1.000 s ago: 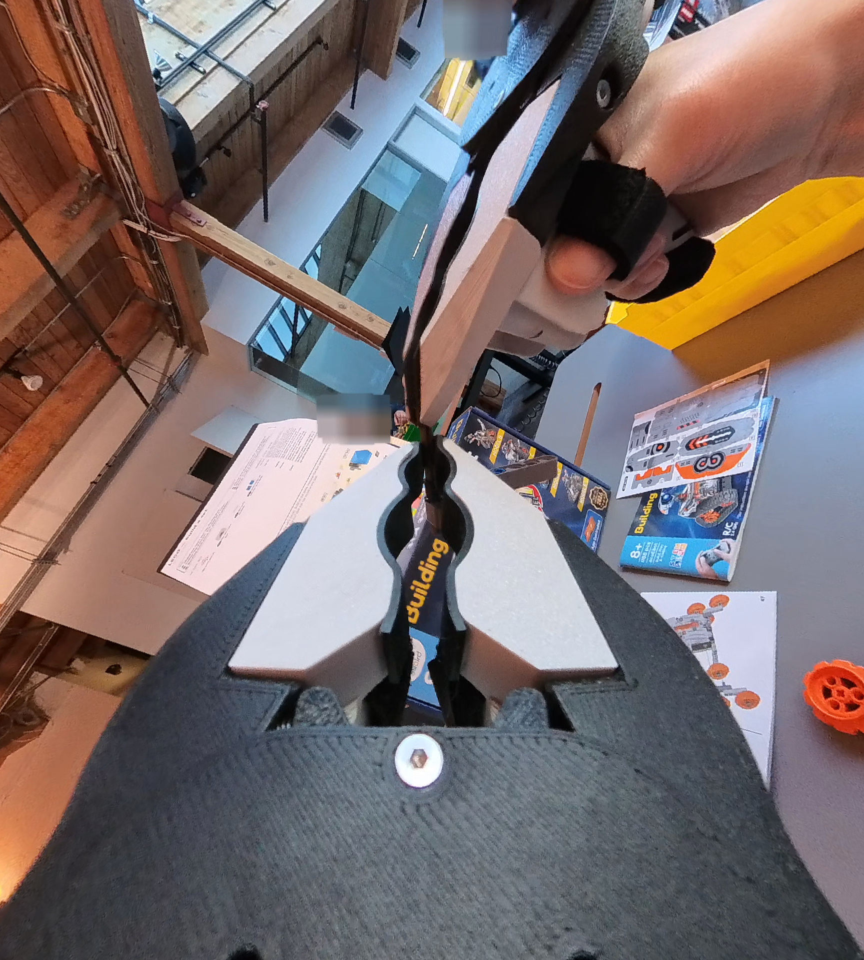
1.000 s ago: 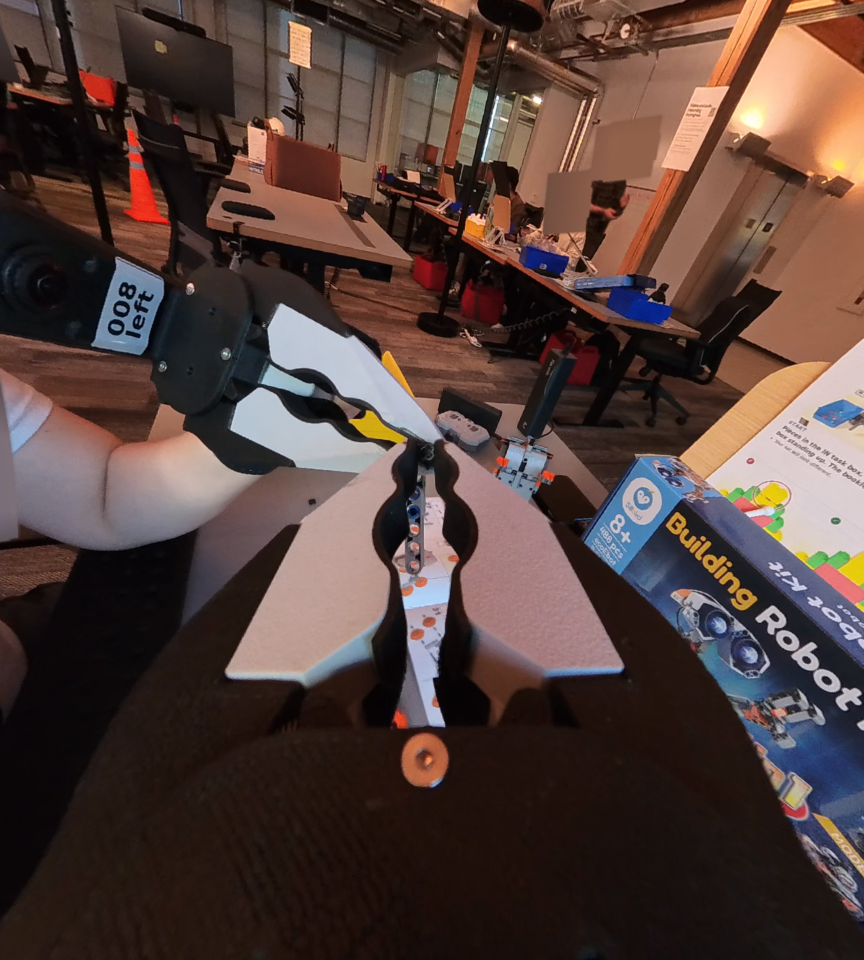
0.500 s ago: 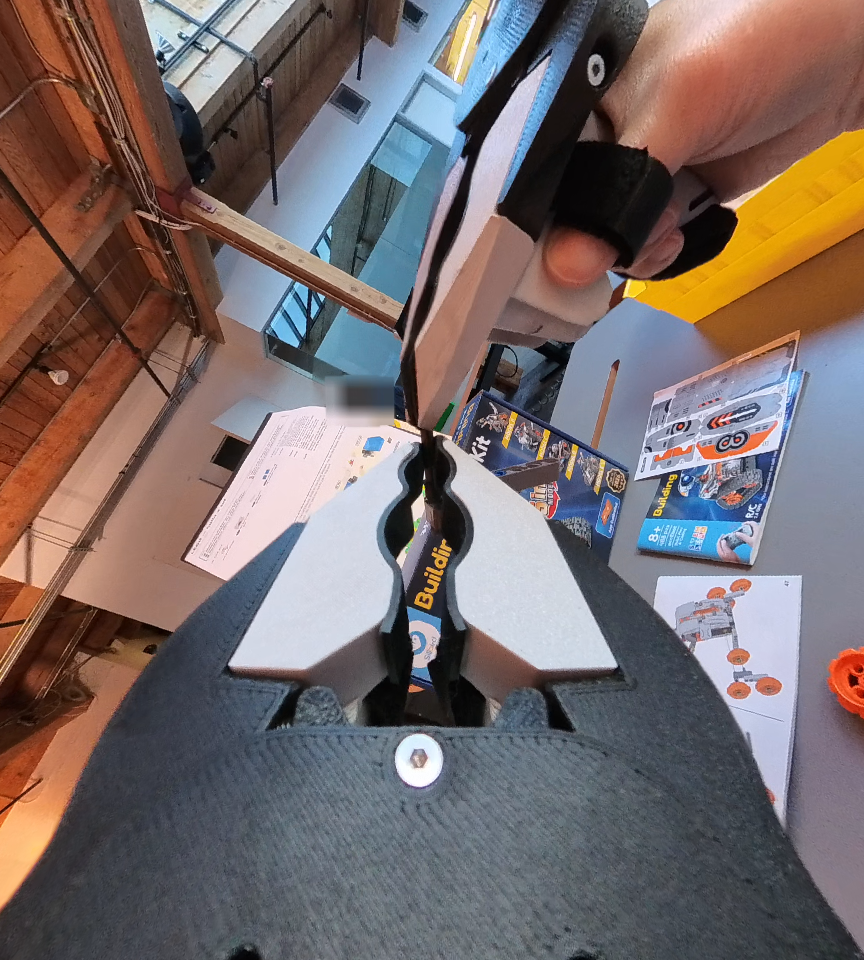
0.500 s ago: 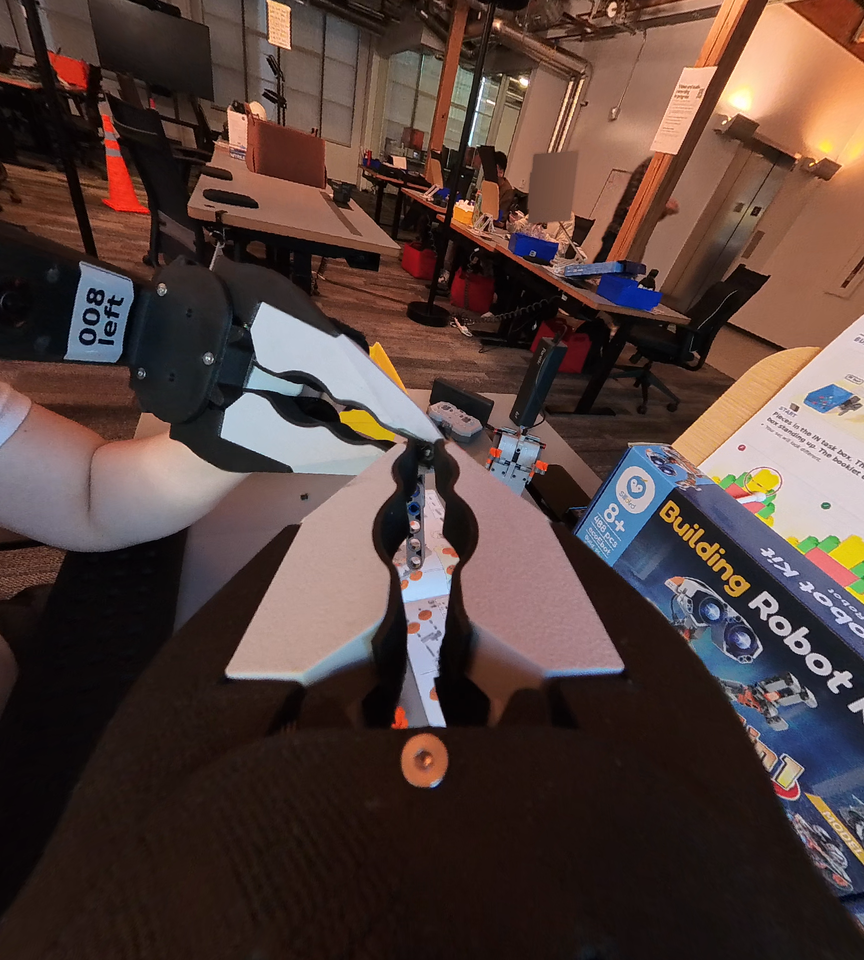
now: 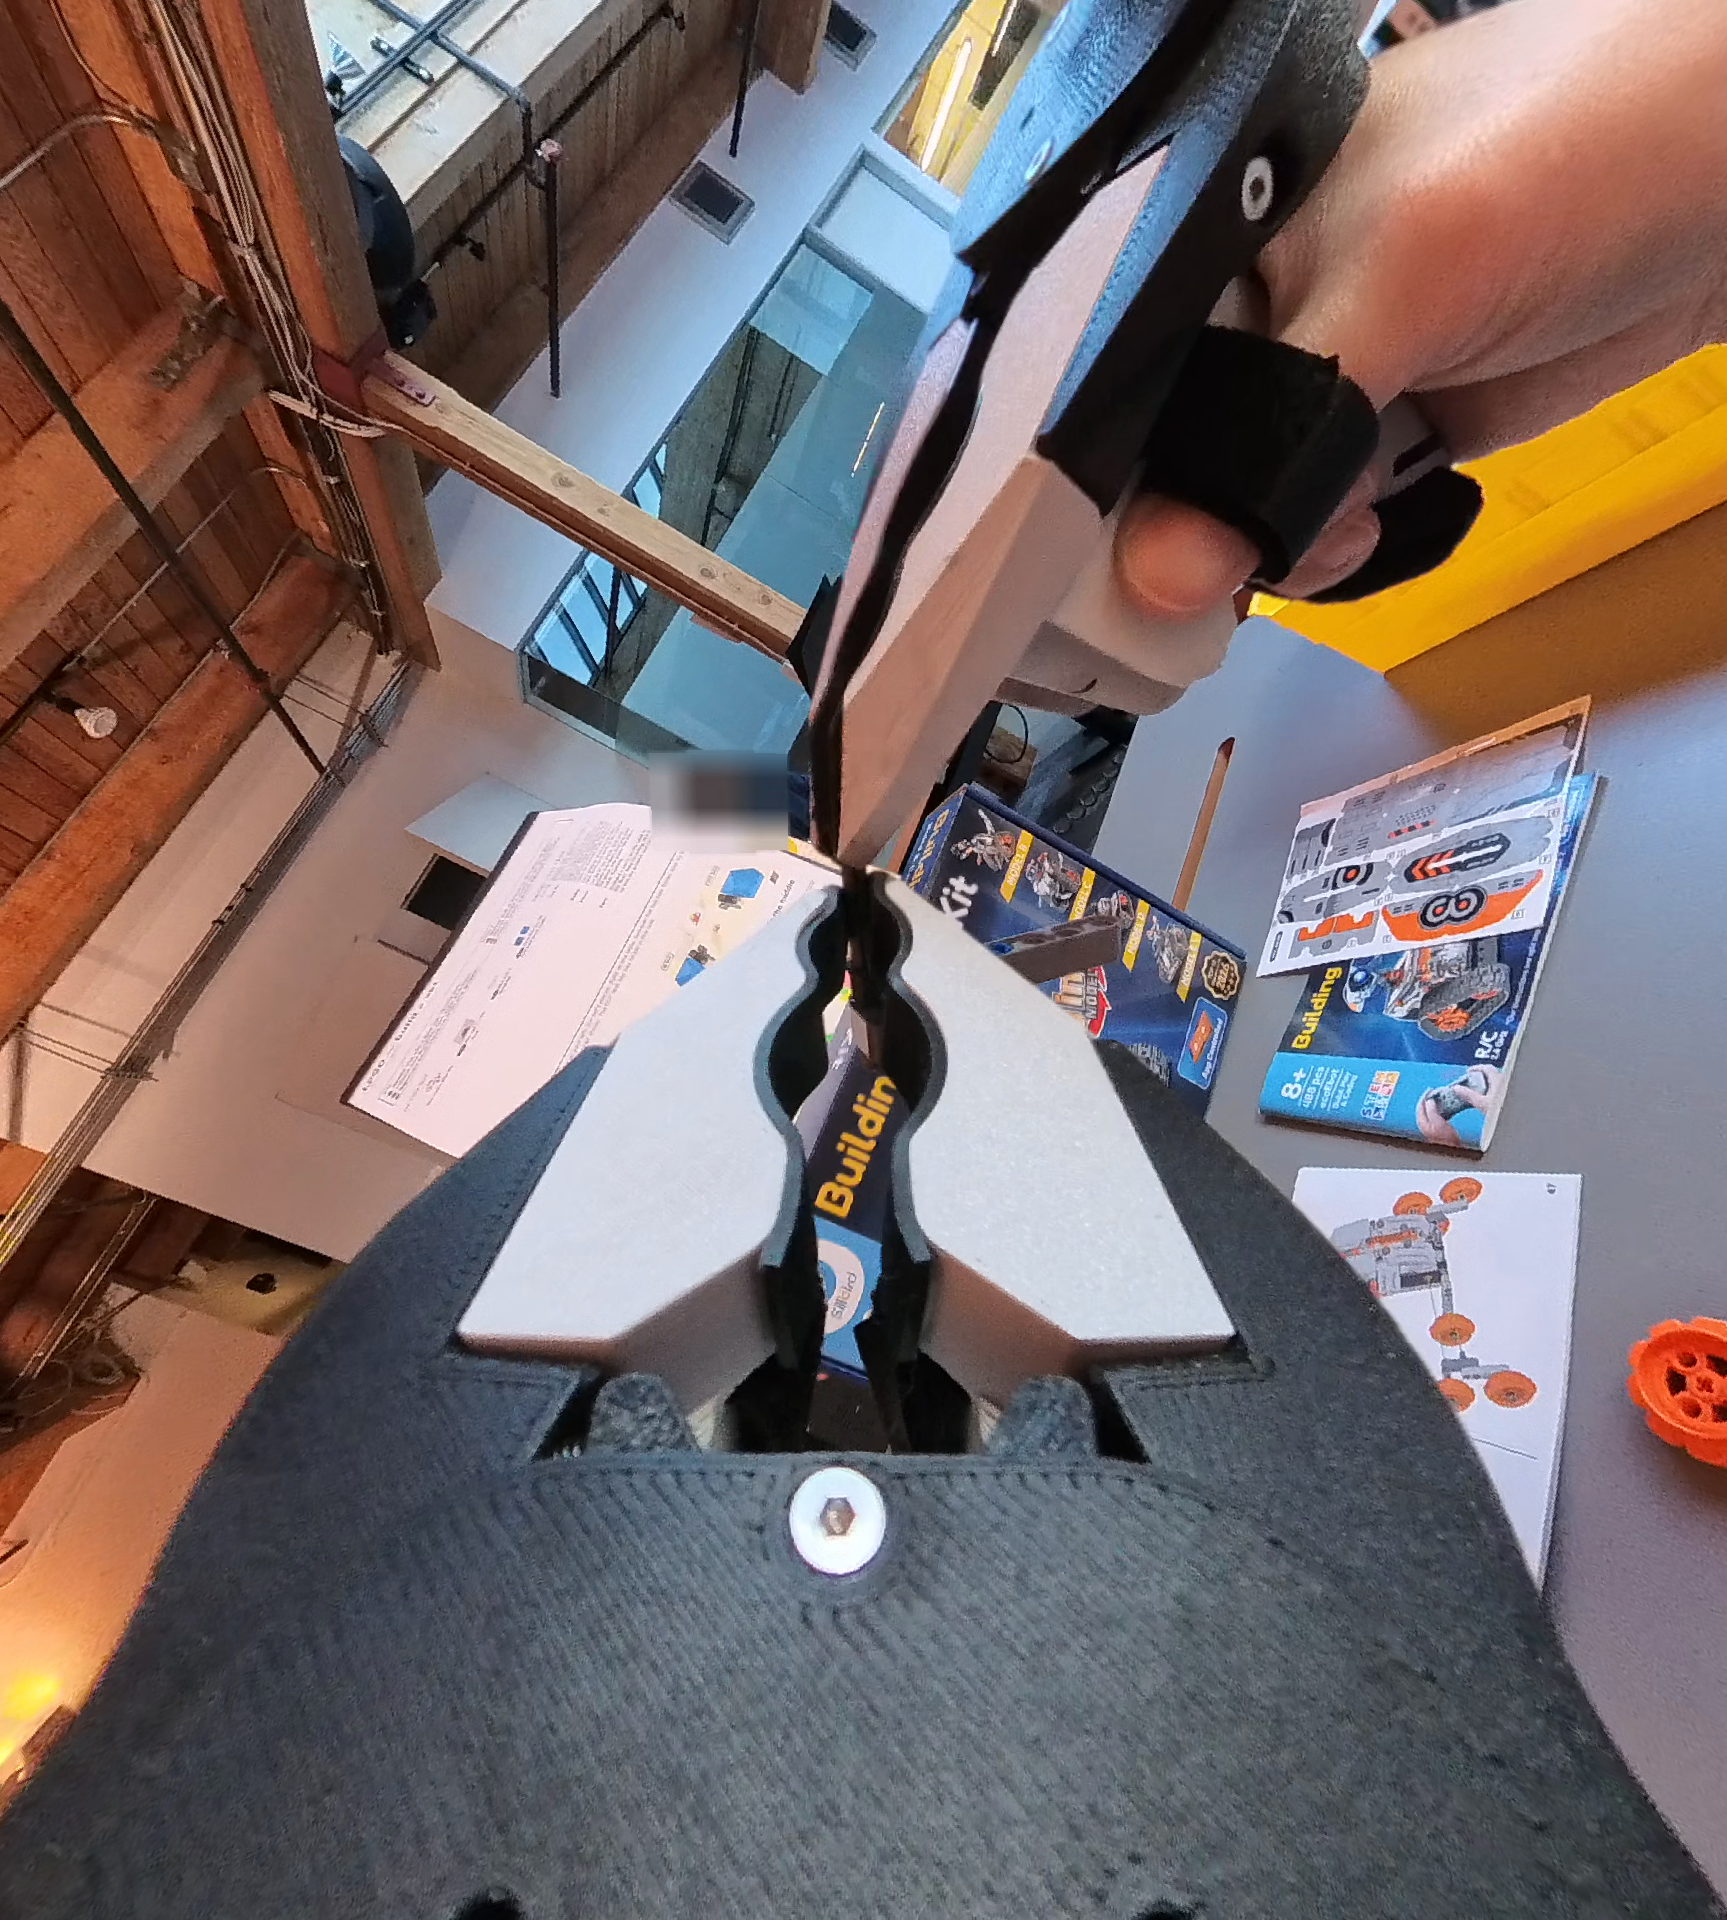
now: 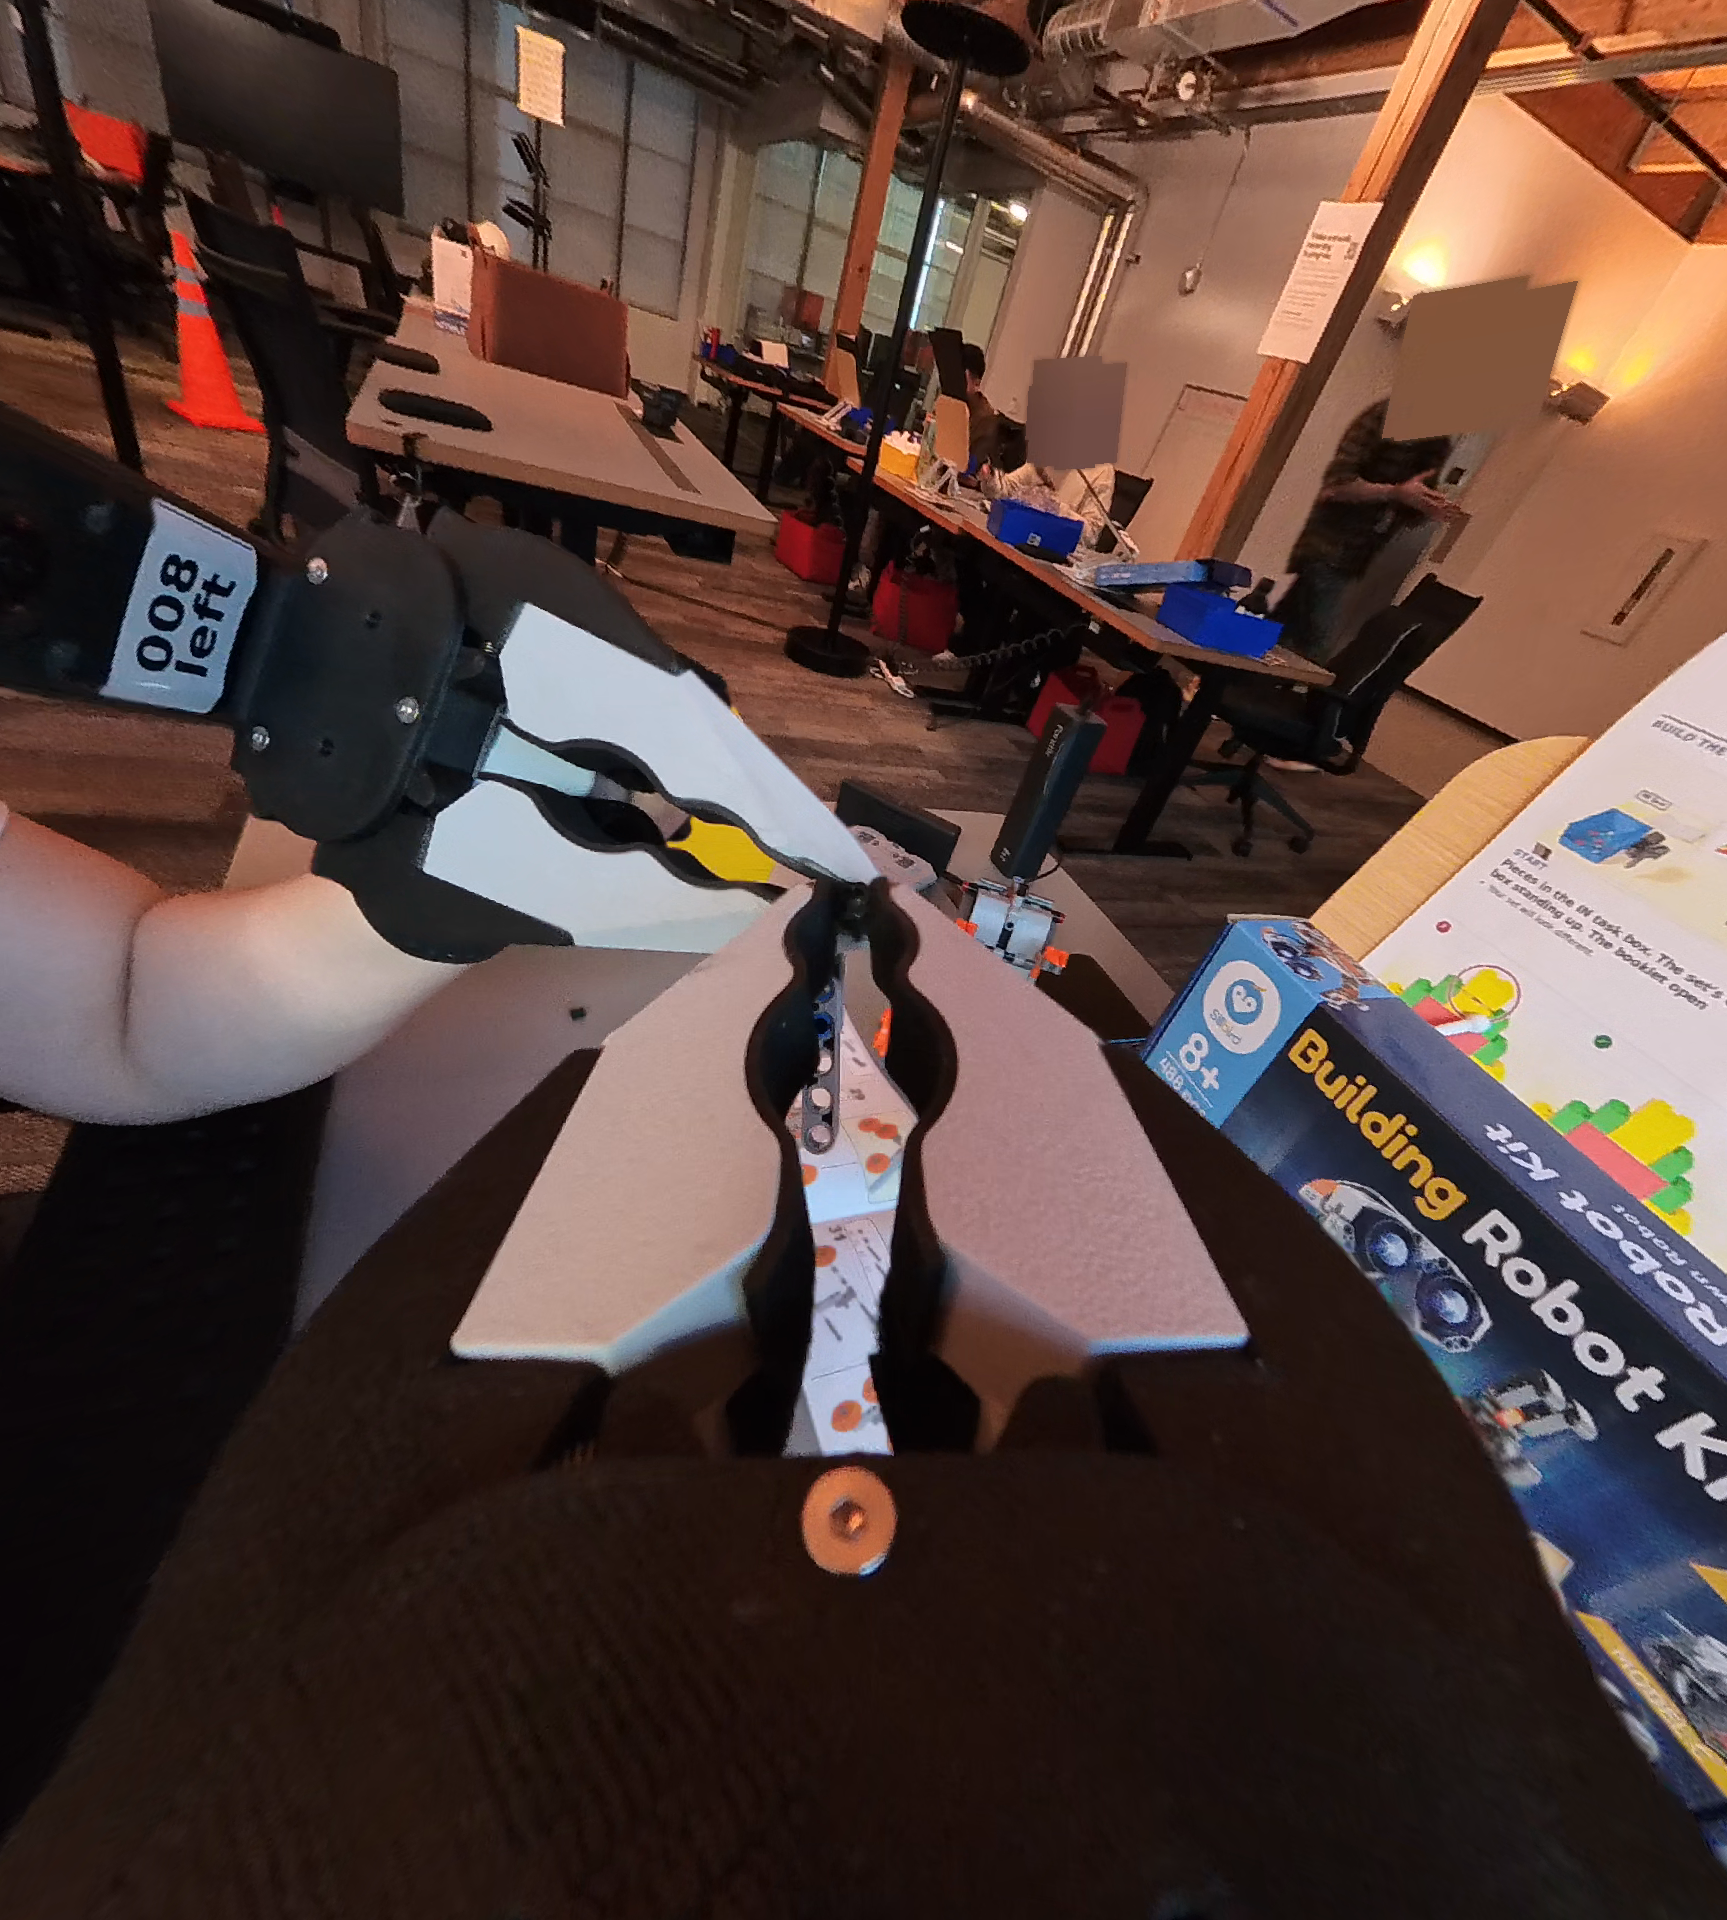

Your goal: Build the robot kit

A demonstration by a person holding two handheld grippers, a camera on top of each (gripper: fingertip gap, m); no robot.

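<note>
Two hand-held grippers meet tip to tip above a grey surface (image 5: 1669, 1039) strewn with building-kit parts. The right gripper (image 6: 854, 904) has its fingers narrowed onto a grey perforated beam (image 6: 823, 1081), which hangs down between them from the tips. The left gripper (image 5: 854, 894) also has its fingers drawn close together at the tips; whether they pinch a small dark piece there cannot be told. In the left wrist view the right gripper comes in from above, a person's hand (image 5: 1461, 239) wrapped around its body. In the right wrist view the left gripper reaches in from the left, its tips touching those of the right. A blue kit box (image 6: 1524, 1299) stands just beside the grippers, with a white instruction sheet (image 6: 1669, 935) propped behind it. Toward the surface's right edge lie a booklet (image 5: 1399, 1039), a sticker sheet (image 5: 1420, 862), a printed page (image 5: 1451, 1309) and an orange gear wheel (image 5: 1716, 1390). A yellow bin (image 5: 1617, 447) sits at the far edge.
</note>
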